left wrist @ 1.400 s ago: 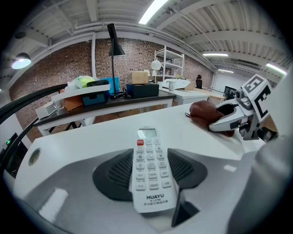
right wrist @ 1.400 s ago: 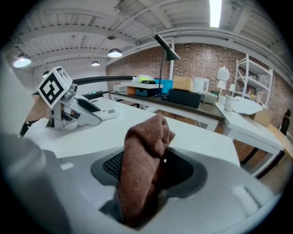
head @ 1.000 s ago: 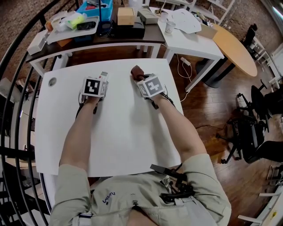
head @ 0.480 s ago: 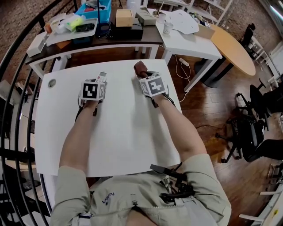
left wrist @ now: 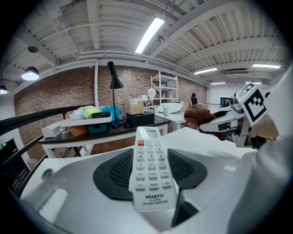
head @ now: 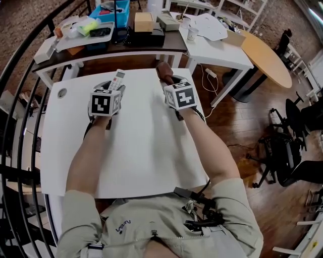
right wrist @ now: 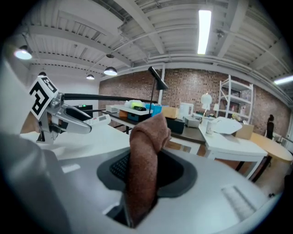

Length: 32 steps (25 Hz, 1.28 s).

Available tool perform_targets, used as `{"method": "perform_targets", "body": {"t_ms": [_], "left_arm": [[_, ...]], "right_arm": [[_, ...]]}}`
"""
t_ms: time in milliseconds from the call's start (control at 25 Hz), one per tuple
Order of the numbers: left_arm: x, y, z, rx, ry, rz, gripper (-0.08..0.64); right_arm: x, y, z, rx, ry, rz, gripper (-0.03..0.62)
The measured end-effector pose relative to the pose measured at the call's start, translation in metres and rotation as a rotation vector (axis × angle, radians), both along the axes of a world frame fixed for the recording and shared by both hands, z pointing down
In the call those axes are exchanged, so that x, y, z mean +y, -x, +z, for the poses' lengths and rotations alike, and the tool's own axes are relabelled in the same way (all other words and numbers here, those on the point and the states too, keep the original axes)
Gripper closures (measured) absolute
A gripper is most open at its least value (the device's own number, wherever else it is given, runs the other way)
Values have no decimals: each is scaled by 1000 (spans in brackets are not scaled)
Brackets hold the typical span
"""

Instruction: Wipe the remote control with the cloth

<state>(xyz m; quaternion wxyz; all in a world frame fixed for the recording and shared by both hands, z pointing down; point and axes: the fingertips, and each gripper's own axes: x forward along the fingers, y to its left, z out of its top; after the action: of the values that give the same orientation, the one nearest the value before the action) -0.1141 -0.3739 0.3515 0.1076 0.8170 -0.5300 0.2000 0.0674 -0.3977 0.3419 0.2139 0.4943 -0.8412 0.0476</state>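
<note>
Left gripper [head: 112, 88] clamps one remote [head: 118, 77]; right gripper [head: 170, 84], jaws just closing, pinches one brown cloth [head: 162, 69]. Both above far edge of table [head: 146, 151]. Only left gripper view shows remote's buttons [left wrist: 149, 164].

I count two grippers mid-frame, the left gripper [head: 114, 88] and the right gripper [head: 168, 80], with one marker cube [head: 106, 103] on the first and a second cube [head: 180, 97] on the other. One remote control [head: 118, 78]. One brown cloth [head: 162, 69]. Four tables: one big white table [head: 141, 151] at centre, one dark table [head: 146, 46] along the top, one smaller white table [head: 222, 50] at upper right, and one round wooden table [head: 270, 58] further right. Up top there is also one blue bin [head: 113, 7], one cardboard box [head: 144, 21], one paper cup [head: 192, 31] and one black desk lamp [left wrist: 113, 82].
</note>
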Motion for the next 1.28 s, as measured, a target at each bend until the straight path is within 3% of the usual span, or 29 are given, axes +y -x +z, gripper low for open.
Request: {"method": "perform_targets", "body": {"t_ms": [560,880,1160,1280], "left_arm": [[82,-30,-101,1,-309,76,318],[149,-40,-116,28,-416,92,318],[211,-53,-116,-23,-495,131,318],[234,-51,-122,45,-532,87,318]], "right_arm": [[77,-1,-110,-125,-263,-37,466],[139,1,-125,-141,-354,-84,466],[201,10,-131,-136,-438,-142,466],[230,17,-131,-151,-466,-170,466]]}}
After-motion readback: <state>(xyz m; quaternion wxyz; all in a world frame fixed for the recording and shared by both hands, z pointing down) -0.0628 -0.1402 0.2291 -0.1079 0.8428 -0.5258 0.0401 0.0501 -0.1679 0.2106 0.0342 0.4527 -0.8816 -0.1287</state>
